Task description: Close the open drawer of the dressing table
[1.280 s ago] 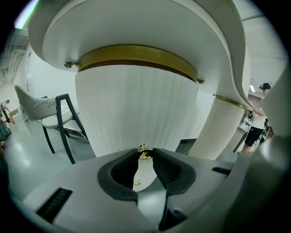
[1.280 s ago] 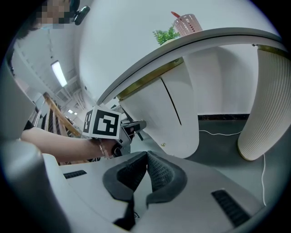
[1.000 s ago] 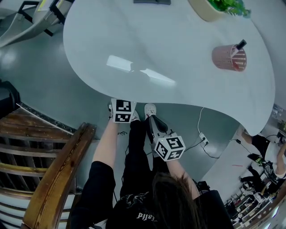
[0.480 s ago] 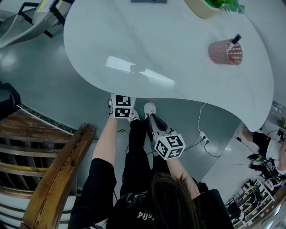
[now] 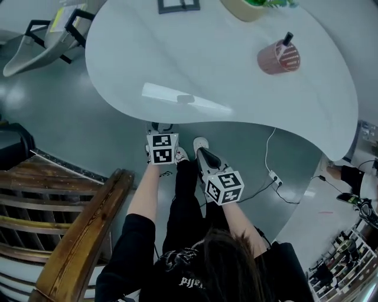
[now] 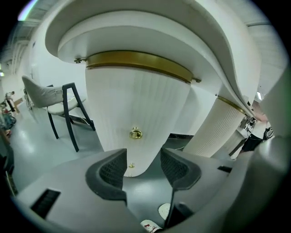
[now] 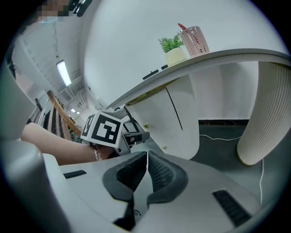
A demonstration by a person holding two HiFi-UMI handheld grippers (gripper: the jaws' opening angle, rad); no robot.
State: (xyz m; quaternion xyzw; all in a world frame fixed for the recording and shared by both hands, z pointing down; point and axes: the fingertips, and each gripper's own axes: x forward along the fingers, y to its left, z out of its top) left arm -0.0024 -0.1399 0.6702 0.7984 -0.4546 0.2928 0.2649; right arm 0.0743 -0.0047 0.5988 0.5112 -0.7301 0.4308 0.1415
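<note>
The dressing table's white top (image 5: 224, 71) fills the upper head view. In the left gripper view its ribbed white pedestal front (image 6: 136, 104) carries a brass knob (image 6: 135, 134) and sits flush, with no gap showing. My left gripper (image 6: 142, 157) hangs just short of that knob. Its jaws have just been opening and now stand open with nothing between them. In the head view the left gripper (image 5: 160, 133) is at the table's near edge. My right gripper (image 5: 202, 154) floats beside it, and its pads (image 7: 147, 157) are shut on nothing.
A pink pen holder (image 5: 277, 58) and a potted plant (image 5: 251, 7) stand on the top. A grey chair (image 6: 54, 100) sits to the left. A wooden rail (image 5: 77, 236) runs at my left side. A cable with a power strip (image 5: 273, 177) lies on the floor by a second ribbed leg (image 7: 263, 113).
The left gripper has drawn back a little from under the table's edge, so more of it shows. The right gripper has barely shifted. The whole view has tilted slightly.
</note>
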